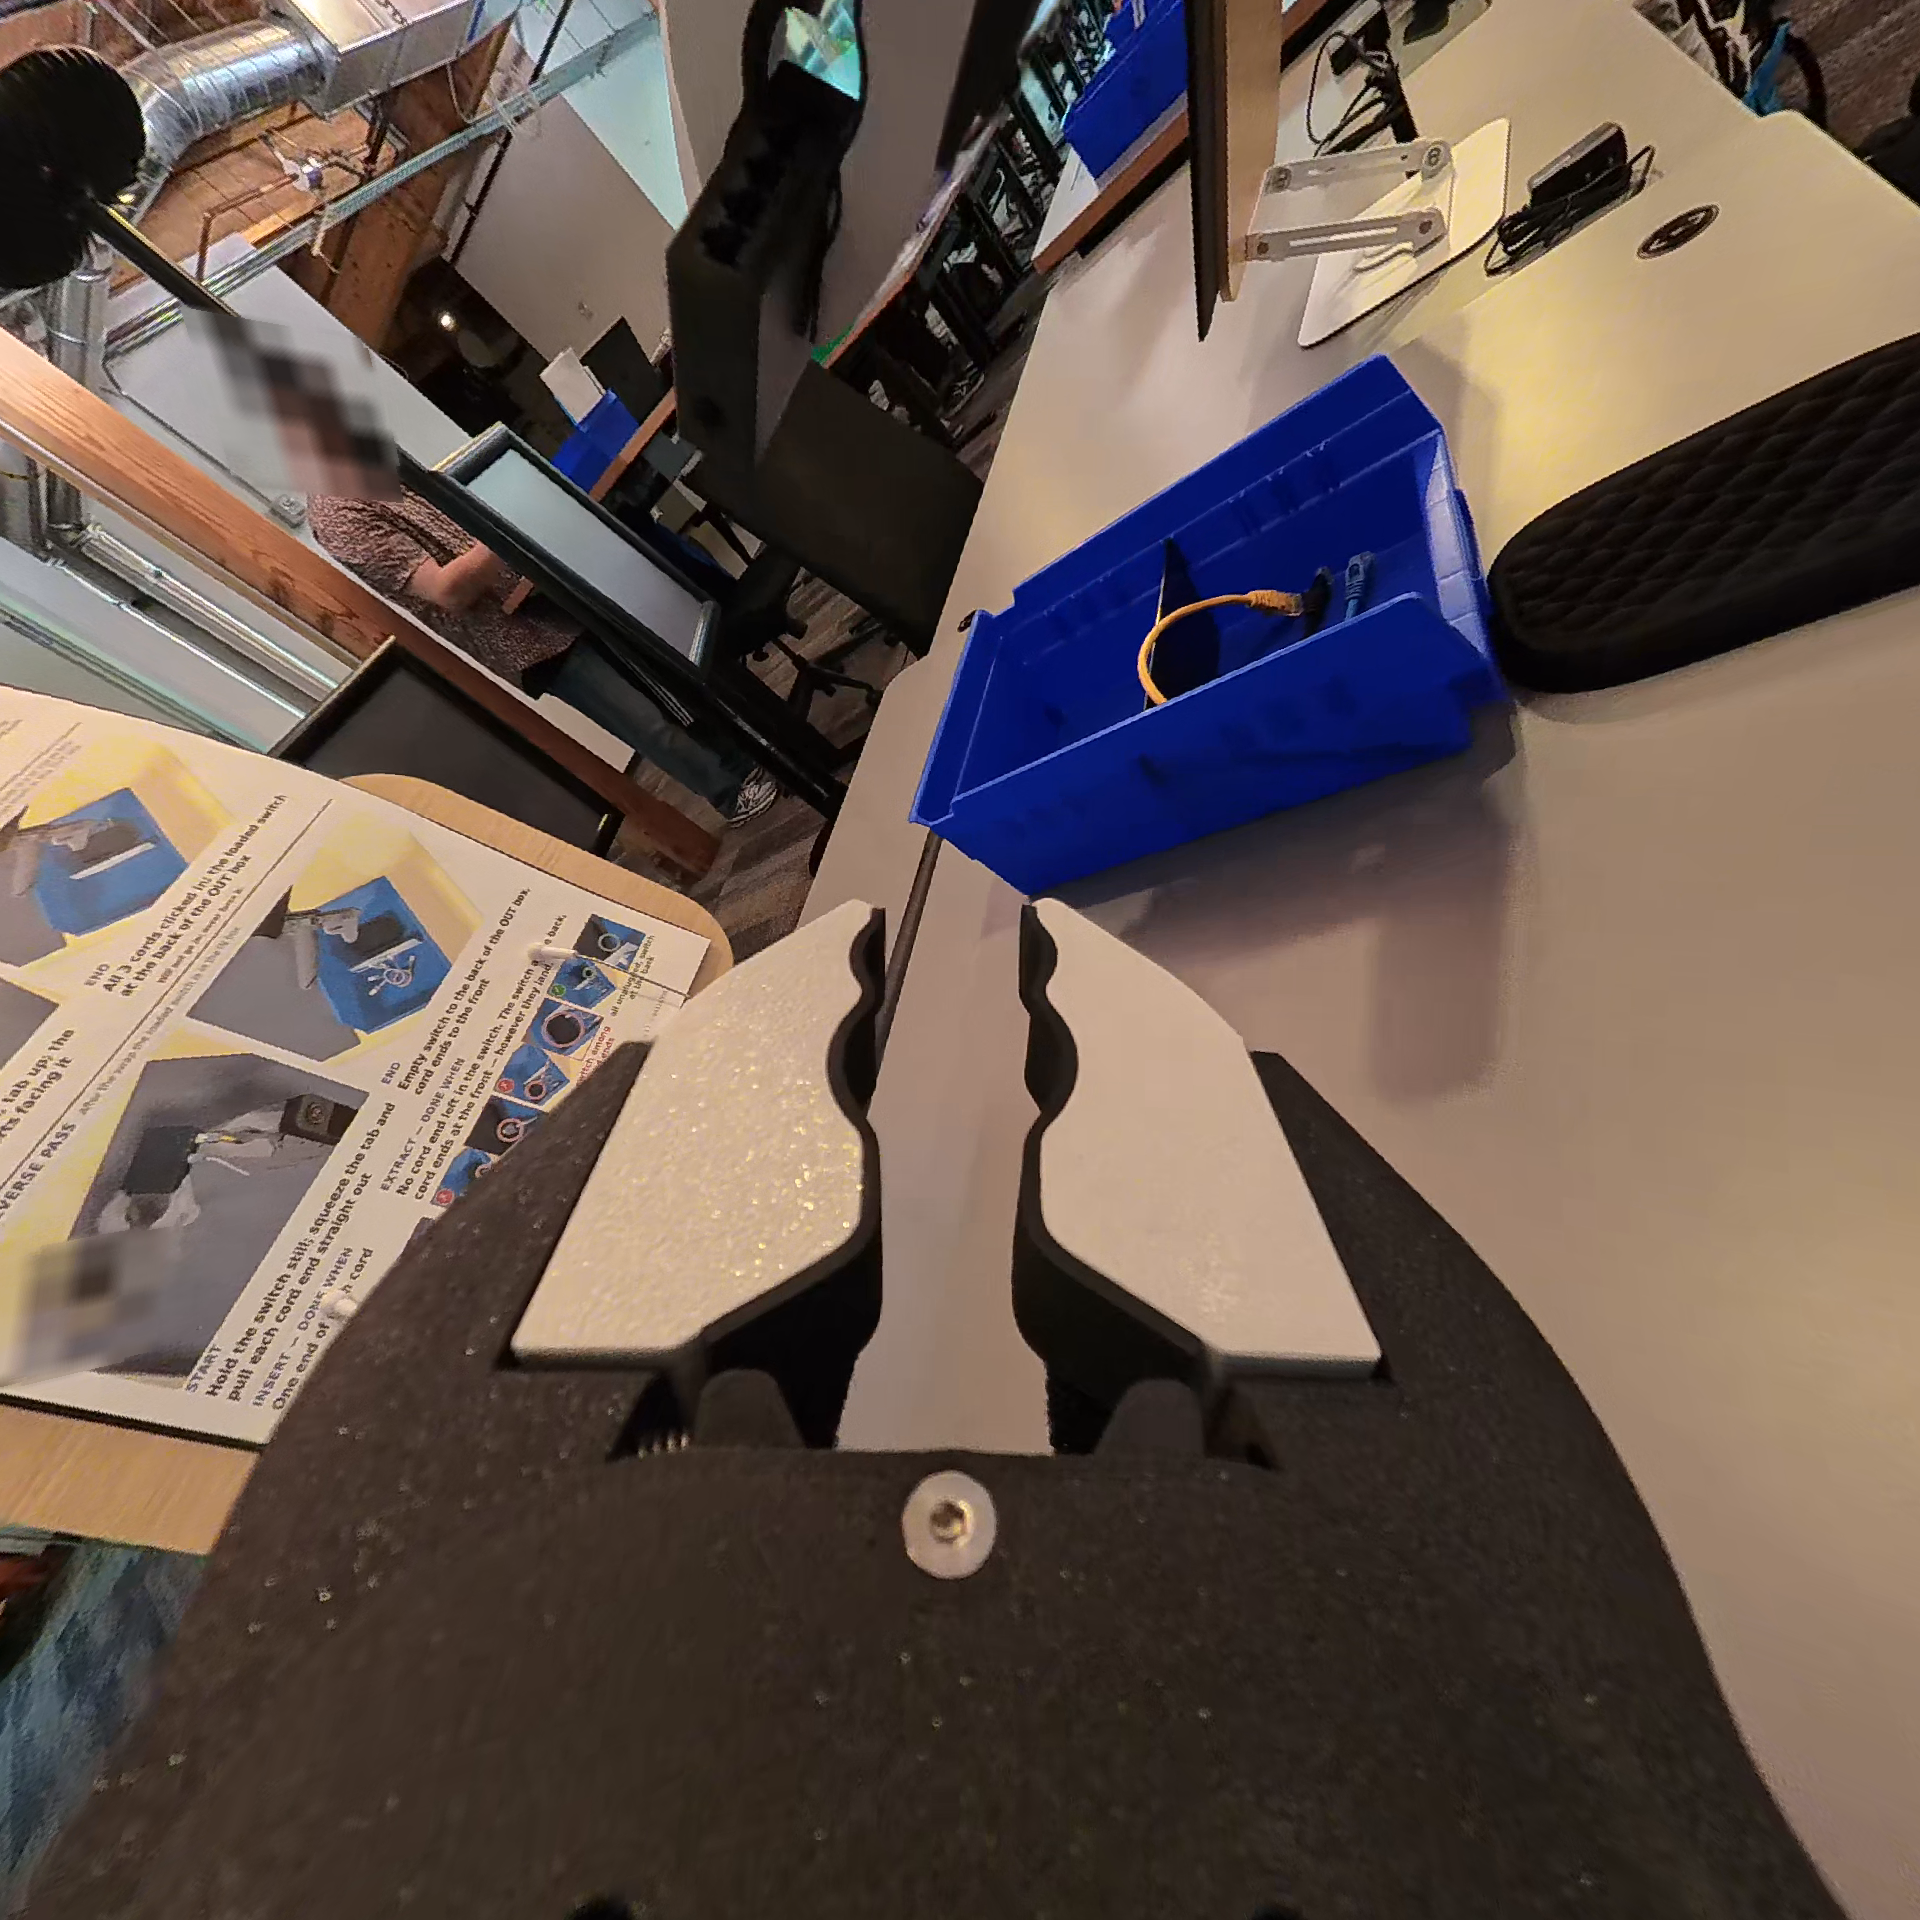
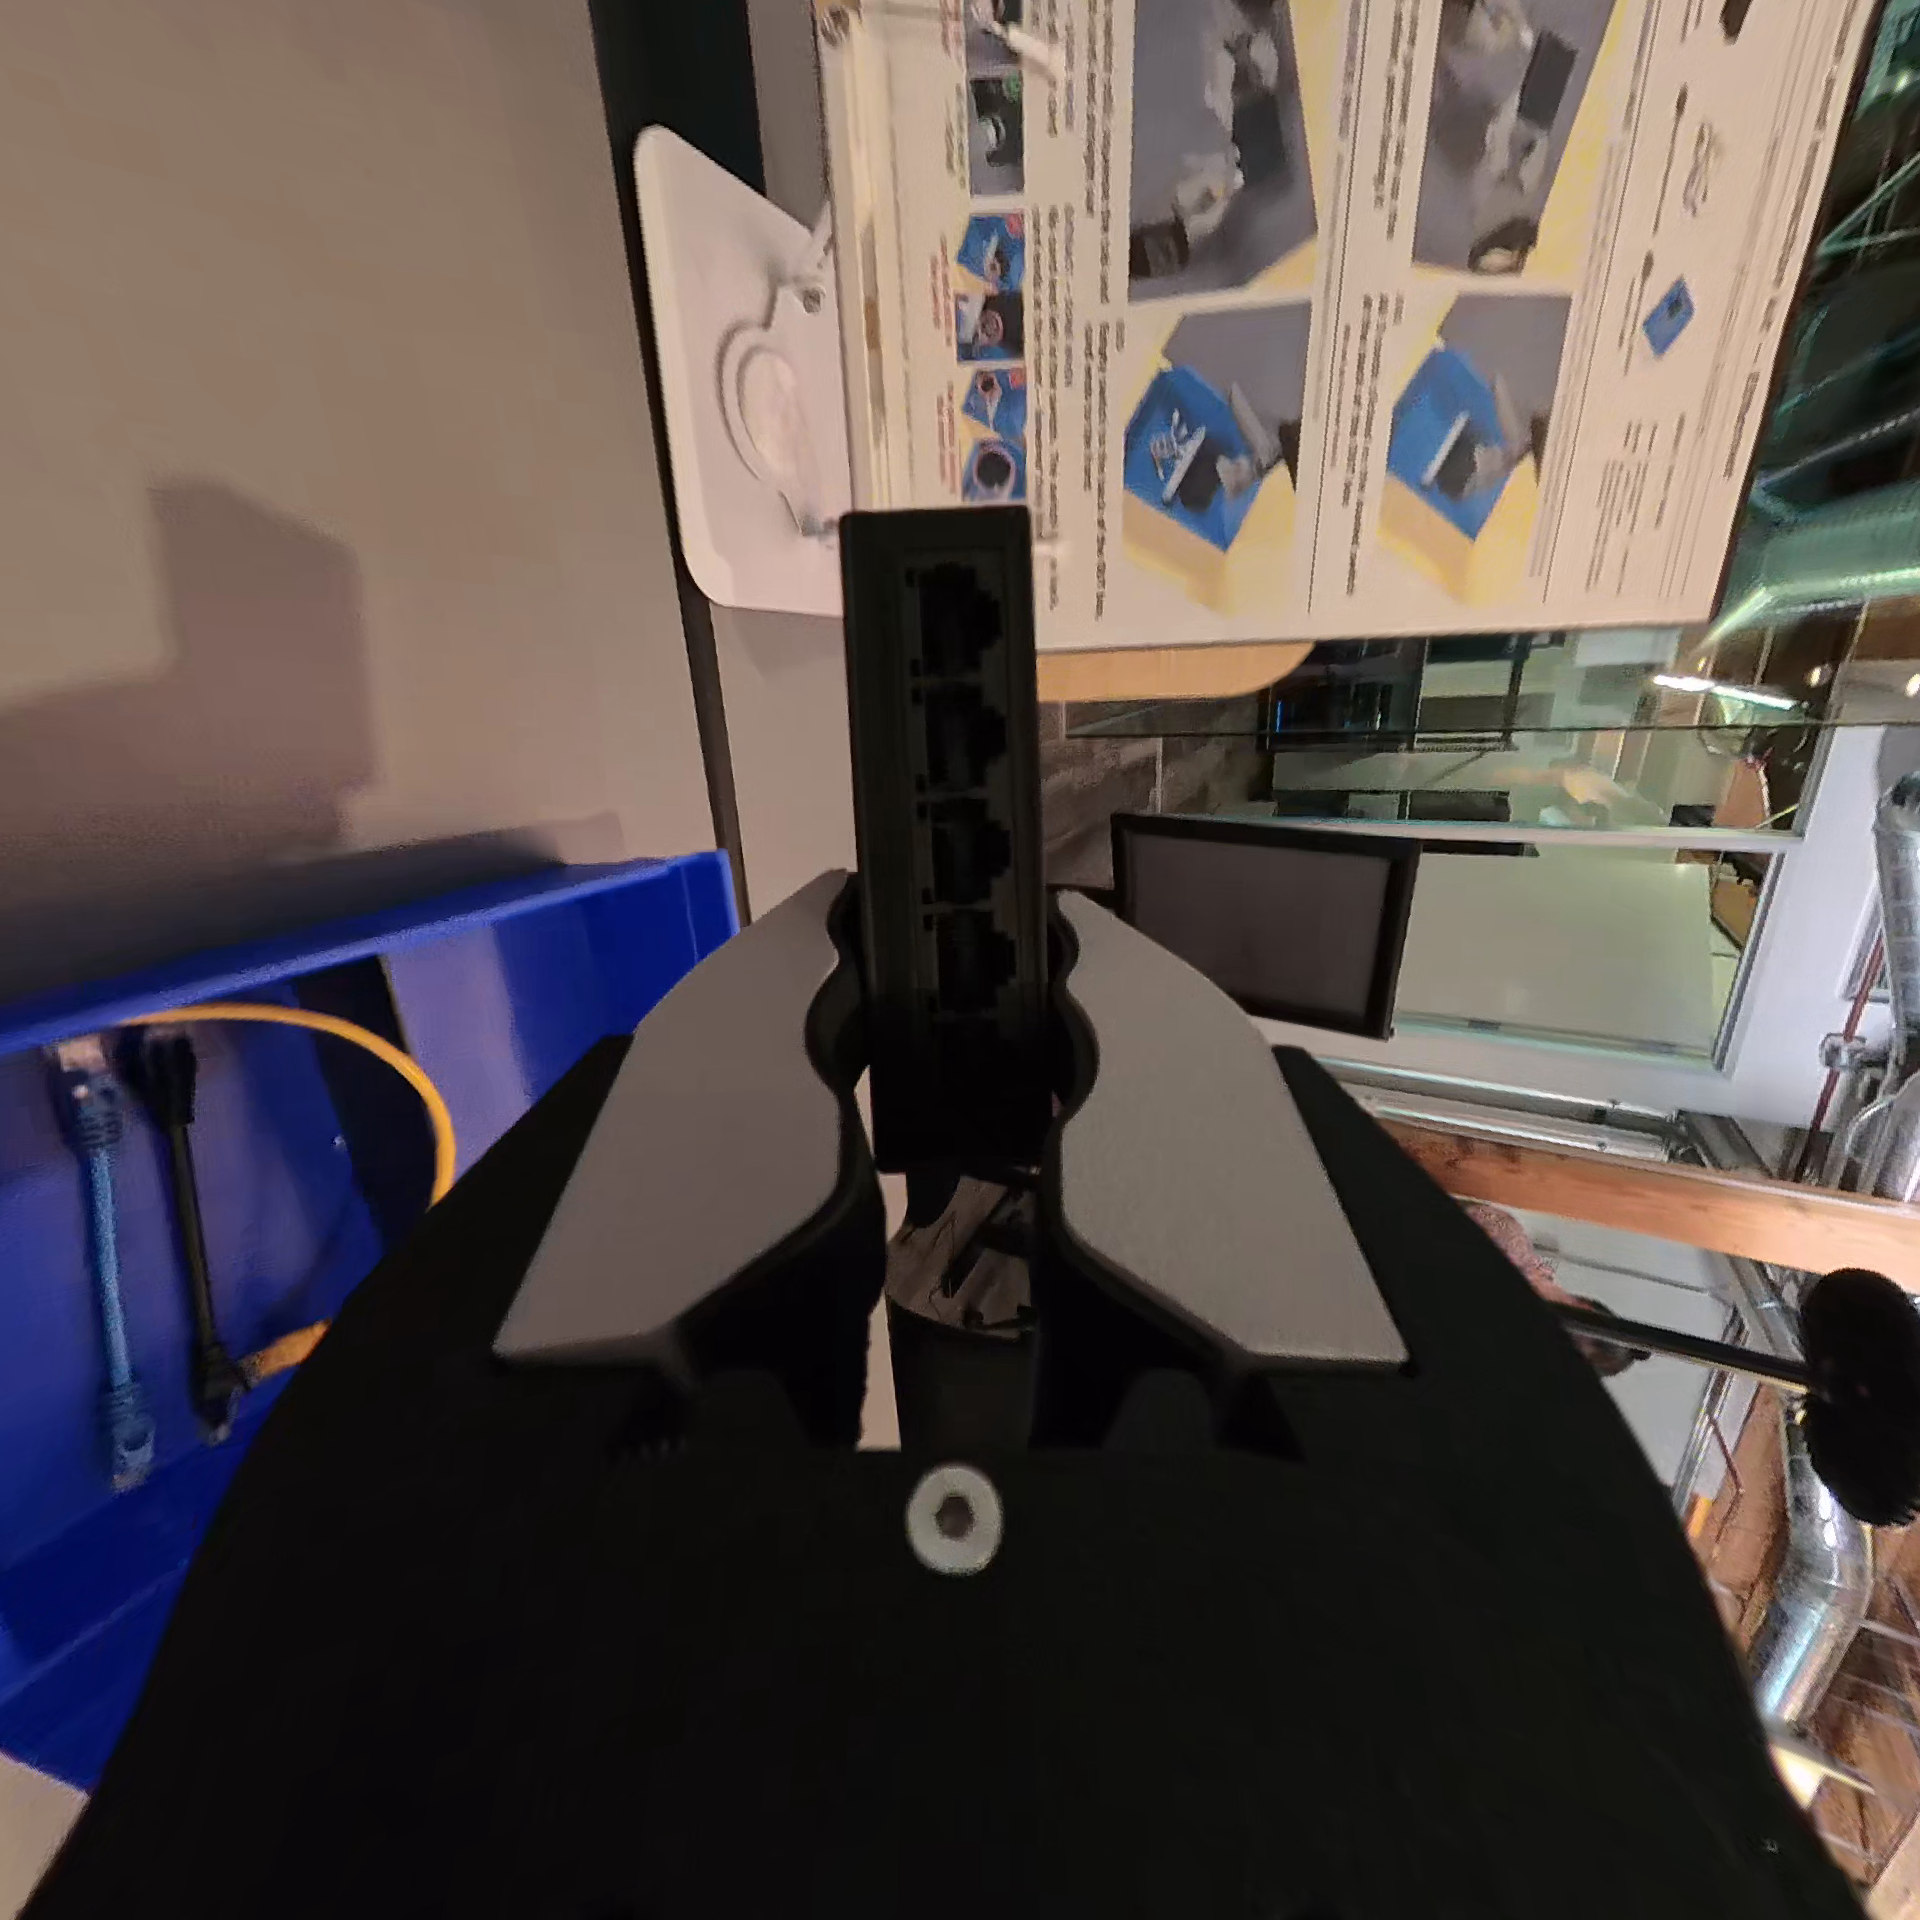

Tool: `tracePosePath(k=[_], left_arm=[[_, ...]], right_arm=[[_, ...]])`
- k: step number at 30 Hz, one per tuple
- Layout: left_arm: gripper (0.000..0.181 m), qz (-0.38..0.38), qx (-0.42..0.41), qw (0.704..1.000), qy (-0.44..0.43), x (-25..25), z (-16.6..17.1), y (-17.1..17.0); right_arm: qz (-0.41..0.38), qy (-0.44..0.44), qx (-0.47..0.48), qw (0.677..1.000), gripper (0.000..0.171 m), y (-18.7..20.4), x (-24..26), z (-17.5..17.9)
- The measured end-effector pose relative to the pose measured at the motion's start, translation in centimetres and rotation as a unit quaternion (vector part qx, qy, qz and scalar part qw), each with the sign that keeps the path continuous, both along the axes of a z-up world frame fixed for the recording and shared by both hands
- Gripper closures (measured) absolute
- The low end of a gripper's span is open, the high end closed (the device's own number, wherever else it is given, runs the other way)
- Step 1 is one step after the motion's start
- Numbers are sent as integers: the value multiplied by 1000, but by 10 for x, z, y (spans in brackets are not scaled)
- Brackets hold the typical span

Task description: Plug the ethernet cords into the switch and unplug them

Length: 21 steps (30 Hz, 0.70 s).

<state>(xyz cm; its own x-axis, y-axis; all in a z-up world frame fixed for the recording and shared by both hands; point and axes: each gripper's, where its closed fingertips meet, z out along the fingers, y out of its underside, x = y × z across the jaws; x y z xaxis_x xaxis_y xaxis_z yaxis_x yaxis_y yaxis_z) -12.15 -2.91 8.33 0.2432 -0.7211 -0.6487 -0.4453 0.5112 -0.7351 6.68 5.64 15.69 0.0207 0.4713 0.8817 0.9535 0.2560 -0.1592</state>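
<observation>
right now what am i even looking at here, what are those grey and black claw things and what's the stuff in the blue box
Those claws are hand-held tongs: a person carries one pair in each hand, and a camera on each pair looks forward along its two fingers. So each picture is one tong's own view.

In the left view, the left tongs are open and empty above a grey table. Ahead sits a blue bin holding short network cords.

In the right view, the right tongs are shut on a black switch, its row of ports empty and facing the camera. The bin shows a yellow cord, a blue cord and a black cord. An instruction sheet stands behind.
</observation>
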Motion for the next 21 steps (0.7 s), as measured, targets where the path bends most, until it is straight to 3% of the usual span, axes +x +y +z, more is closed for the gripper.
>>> tracePosePath(k=[9, 21], left_arm=[[158, 19, 7, 1000, -4, -13, 9, 2], [159, 40, 17, 999, -26, -34, 24, 6]], right_arm=[[-63, 29, -34, 997, 142, 45, 62, -7], [-112, 11, -139, 984, 142, 87, 116, -109]])
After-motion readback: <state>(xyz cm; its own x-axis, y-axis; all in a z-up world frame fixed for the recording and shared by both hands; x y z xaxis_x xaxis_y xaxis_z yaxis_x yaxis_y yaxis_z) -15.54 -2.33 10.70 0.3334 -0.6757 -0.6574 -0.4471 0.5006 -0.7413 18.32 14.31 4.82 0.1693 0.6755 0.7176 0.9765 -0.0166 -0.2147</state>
